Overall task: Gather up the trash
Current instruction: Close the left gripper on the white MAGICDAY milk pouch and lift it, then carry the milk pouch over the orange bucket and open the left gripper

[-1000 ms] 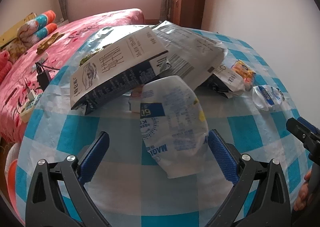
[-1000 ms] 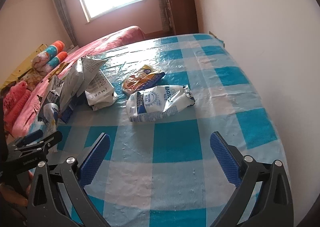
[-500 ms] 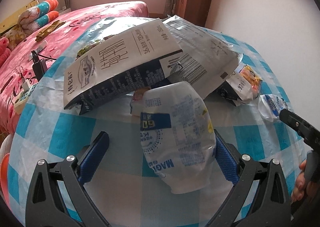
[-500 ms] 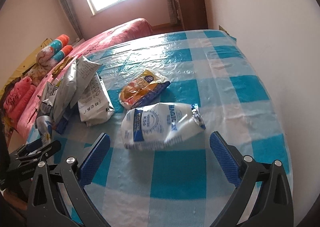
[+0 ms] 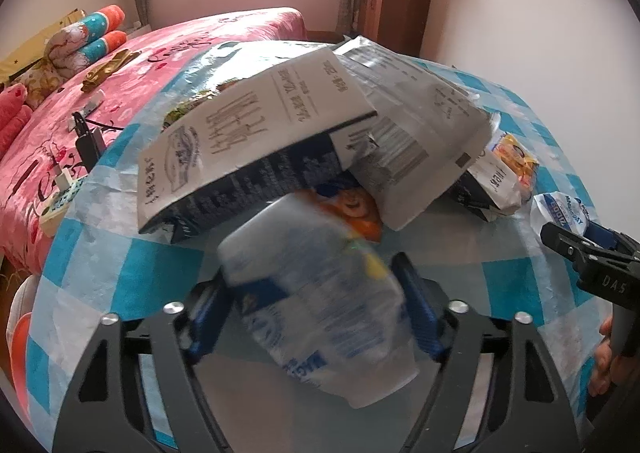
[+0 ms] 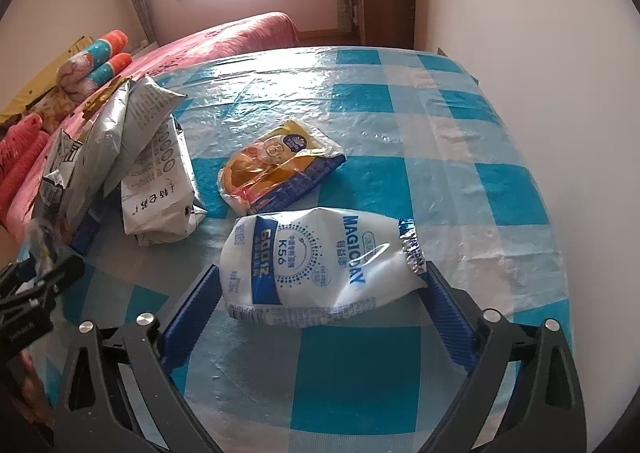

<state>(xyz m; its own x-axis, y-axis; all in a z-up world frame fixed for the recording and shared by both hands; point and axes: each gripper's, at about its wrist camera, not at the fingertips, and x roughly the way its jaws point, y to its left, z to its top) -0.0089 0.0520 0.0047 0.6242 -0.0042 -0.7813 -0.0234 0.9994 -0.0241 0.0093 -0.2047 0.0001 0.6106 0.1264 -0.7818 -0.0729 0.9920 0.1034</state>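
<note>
My left gripper [image 5: 310, 273] is closing its jaws on a white and blue plastic bag [image 5: 320, 313]. Both blue pads press its sides and the bag bulges up, blurred. Behind it leans a pile of large white and dark bags [image 5: 260, 133], with an orange wrapper [image 5: 352, 209] under it. My right gripper [image 6: 322, 269] is closing too. A white "MAGICDAY" bag [image 6: 320, 257] lies flat between its wide fingers, whose tips are at the bag's two ends. A yellow-orange wrapper [image 6: 280, 169] lies just beyond it.
The trash lies on a table with a blue and white checked cloth [image 6: 440, 133], set against a pale wall on the right. A pink bed [image 5: 160, 53] with a power strip [image 5: 60, 193] borders the left side. A wooden cabinet [image 5: 396, 1] stands at the back.
The left jaws have closed in on the white and blue bag, which has tipped up and blurred. The right gripper has moved forward until the MAGICDAY bag lies between its fingers.
</note>
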